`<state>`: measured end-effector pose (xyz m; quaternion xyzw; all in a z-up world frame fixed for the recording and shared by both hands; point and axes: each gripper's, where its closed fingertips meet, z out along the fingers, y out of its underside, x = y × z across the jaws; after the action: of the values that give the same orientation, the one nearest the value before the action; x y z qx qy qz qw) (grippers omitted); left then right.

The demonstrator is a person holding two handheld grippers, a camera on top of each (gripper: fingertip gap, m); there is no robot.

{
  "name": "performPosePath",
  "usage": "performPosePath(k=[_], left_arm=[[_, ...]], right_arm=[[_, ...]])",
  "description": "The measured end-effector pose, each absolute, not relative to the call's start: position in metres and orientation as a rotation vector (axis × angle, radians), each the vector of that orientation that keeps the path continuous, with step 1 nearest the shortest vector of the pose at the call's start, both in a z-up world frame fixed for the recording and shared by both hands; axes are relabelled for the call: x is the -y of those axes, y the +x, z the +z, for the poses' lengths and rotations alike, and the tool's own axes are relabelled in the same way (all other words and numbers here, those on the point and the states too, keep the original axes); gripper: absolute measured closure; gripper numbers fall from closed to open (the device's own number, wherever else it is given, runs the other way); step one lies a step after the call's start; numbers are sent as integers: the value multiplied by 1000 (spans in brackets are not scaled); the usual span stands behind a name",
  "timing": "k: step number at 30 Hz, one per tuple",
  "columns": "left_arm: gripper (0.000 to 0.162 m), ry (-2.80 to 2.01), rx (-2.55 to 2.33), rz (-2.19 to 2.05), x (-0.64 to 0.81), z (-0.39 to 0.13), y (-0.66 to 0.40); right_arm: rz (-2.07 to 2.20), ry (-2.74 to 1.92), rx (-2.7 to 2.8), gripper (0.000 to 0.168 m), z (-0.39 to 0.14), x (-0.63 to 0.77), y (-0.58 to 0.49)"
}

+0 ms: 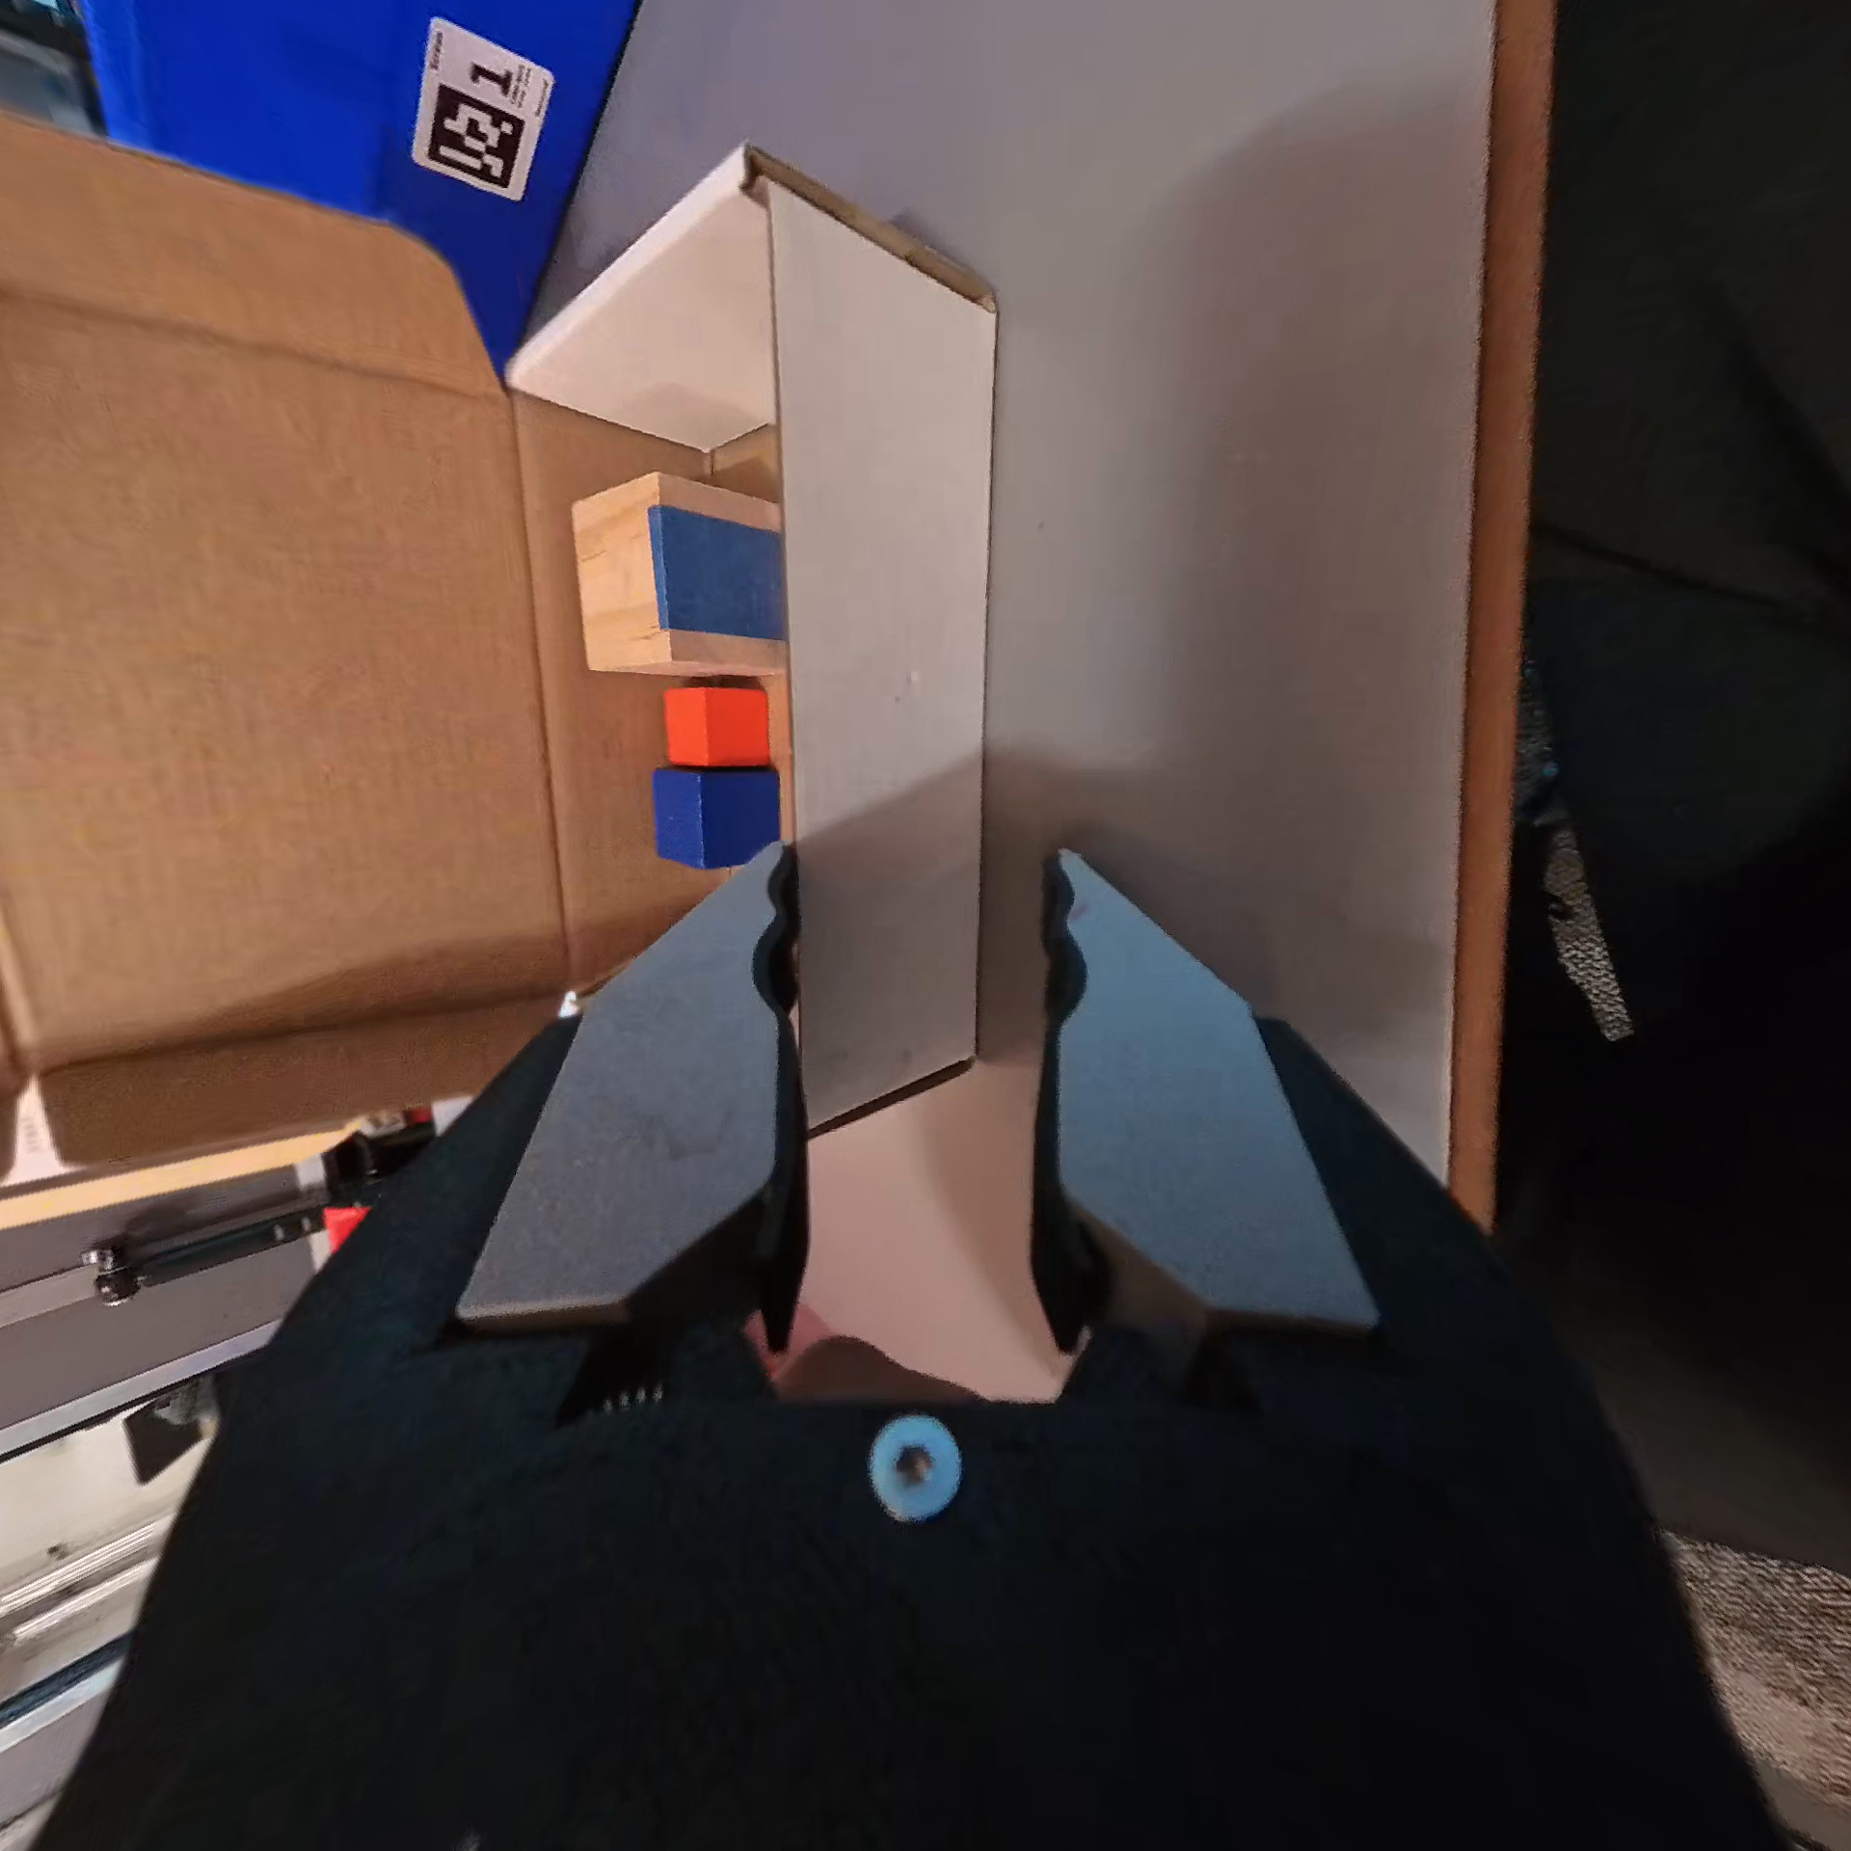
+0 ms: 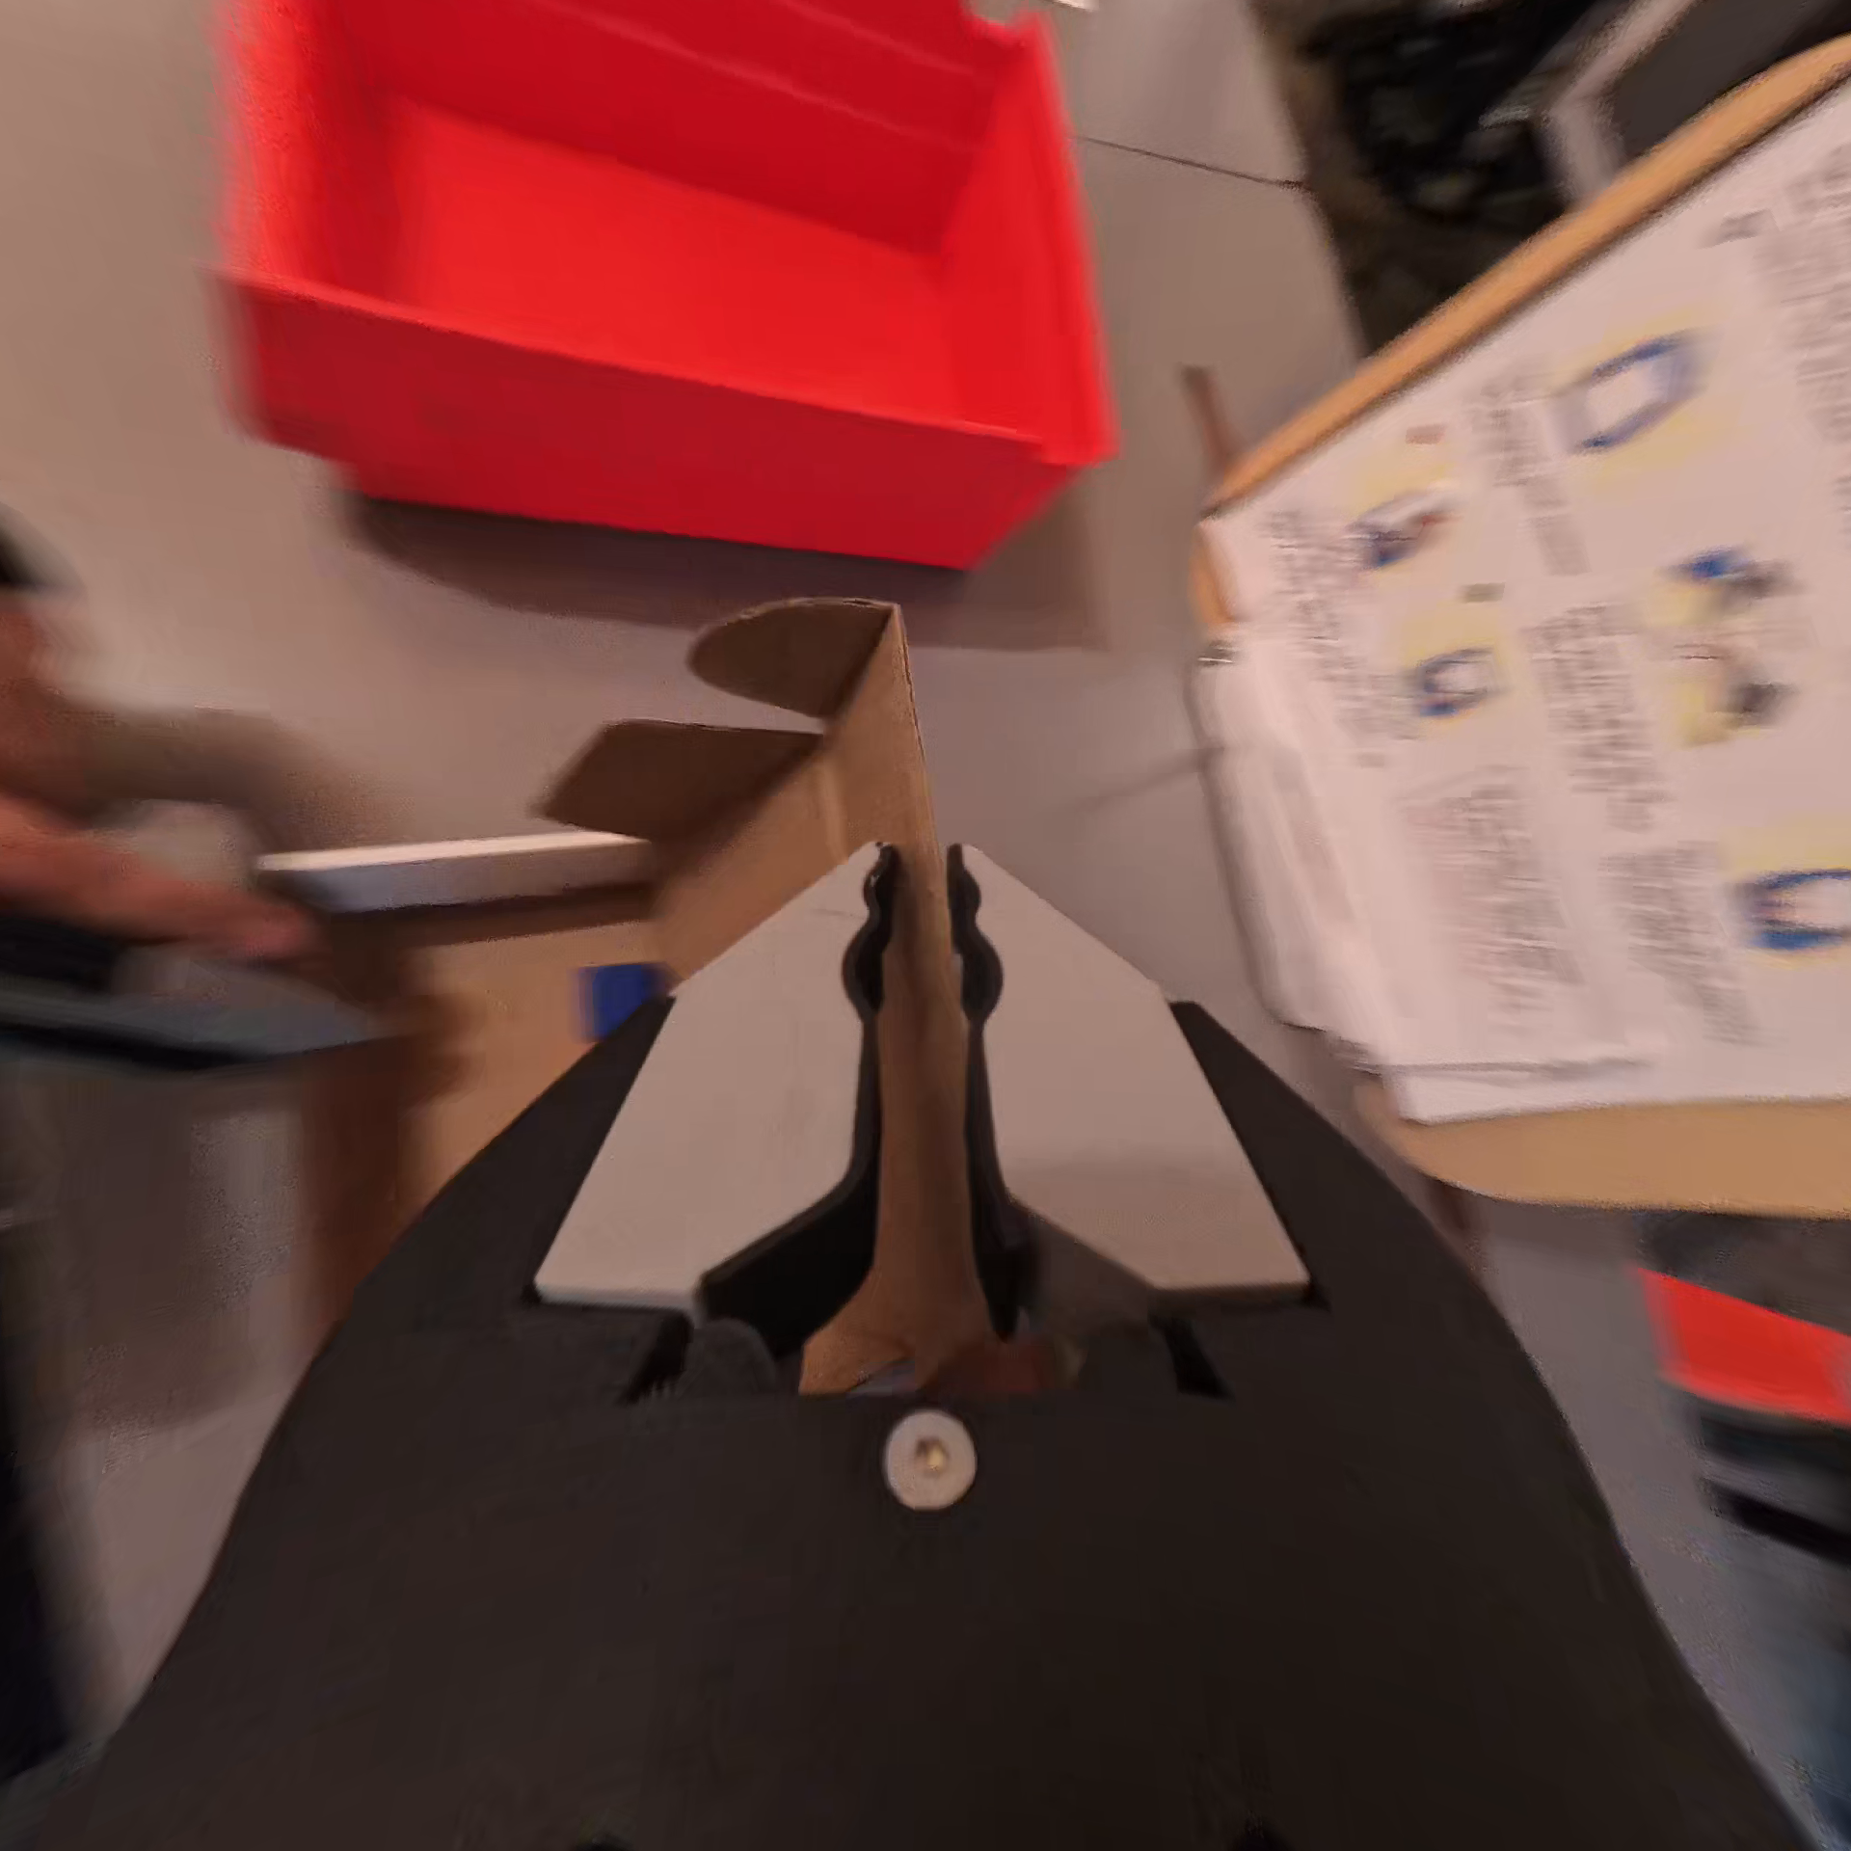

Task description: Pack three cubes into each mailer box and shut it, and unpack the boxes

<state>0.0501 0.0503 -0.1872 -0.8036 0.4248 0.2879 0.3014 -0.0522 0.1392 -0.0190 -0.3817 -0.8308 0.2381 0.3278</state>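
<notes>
We see a white sticker [image 1: 483, 112] with a black square code pattern and small print on the blue bin [image 1: 300, 120] at eleven o'clock in the left wrist view. At two o'clock in the right wrist view, printed sheets [image 2: 1563, 641] with blue pictures lie blurred, unreadable.

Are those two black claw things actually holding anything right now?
The right gripper pinches the mailer box's brown lid flap edge-on. The left gripper is open around the white front wall, not clamping it.

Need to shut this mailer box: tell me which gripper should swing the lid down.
Right. The right gripper is already clamped on the lid flap; the left gripper is open beside the box wall.
</notes>
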Motion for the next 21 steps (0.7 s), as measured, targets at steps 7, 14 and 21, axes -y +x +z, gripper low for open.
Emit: performPosePath(k=[7,14,21], left_arm=[[117,-2109,-1034,764,-51,-186,51],[126,-2113,-867,748,-55,-182,49],[125,-2158,-885,682,-52,-182,50]], right_arm=[[167,-1018,2143,159,-132,-210,-103],[359,-1234,1986,142,-106,-221,-98],[628,-1050,2269,126,-56,-134,9]])
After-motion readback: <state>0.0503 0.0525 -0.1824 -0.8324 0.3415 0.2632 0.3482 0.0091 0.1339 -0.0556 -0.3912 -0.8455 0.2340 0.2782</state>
